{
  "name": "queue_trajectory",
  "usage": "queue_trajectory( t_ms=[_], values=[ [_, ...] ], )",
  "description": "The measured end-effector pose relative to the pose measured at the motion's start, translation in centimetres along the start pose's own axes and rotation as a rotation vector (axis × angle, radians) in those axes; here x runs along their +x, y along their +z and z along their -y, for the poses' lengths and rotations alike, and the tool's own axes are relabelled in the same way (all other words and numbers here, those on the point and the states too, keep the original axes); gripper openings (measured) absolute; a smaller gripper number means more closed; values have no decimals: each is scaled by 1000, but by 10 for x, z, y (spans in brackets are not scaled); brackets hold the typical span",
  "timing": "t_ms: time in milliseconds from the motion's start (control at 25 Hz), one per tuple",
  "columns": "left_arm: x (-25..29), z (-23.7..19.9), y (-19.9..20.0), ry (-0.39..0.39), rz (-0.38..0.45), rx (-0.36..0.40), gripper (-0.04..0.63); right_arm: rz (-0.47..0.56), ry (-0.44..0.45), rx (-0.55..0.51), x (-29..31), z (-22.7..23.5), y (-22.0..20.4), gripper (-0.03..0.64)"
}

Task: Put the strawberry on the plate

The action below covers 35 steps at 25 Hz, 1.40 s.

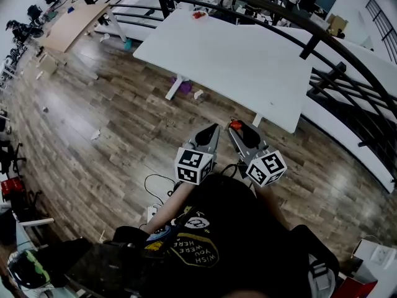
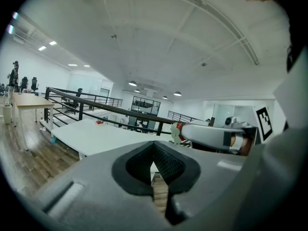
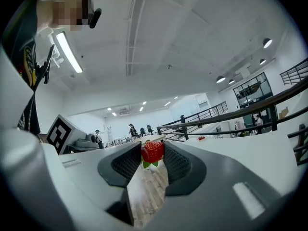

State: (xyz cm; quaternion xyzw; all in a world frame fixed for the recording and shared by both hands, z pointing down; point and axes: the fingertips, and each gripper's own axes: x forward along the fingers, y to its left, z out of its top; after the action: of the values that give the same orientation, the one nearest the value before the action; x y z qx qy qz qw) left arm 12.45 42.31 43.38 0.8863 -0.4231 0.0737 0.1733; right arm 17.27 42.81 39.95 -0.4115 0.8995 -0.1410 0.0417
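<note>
Right gripper clamps strawberry, left gripper closed, empty: pickup done, both short of the table — placing on plate at table's far edge remains.

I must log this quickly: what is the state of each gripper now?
Left gripper: closed, nothing between its jaws.
Right gripper: closed on the strawberry.

One left gripper, one right gripper, one strawberry, one plate at the far corner of one white counter.
</note>
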Motion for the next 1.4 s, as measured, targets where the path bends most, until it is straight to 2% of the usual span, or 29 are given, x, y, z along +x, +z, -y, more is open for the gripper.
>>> queue_trajectory(
  t_ms=[160, 360, 640, 1080, 1400],
  values=[
    [4, 3, -4, 22, -18, 25, 0, 0, 8, 25, -3, 10, -4, 146],
    [10, -1, -13, 24, -61, 19, 0, -18, -1, 48, -3, 18, -12, 146],
    [13, -38, 6, 23, -54, -8, 0, -27, -16, 50, 34, 16, -4, 146],
    [4, -124, 21, 10, -20, -24, 0, -31, -26, 35, 121, -7, -12, 146],
    [13, -147, 26, -23, -28, -51, 0, -47, -50, 53, 145, -5, -17, 146]
  ],
)
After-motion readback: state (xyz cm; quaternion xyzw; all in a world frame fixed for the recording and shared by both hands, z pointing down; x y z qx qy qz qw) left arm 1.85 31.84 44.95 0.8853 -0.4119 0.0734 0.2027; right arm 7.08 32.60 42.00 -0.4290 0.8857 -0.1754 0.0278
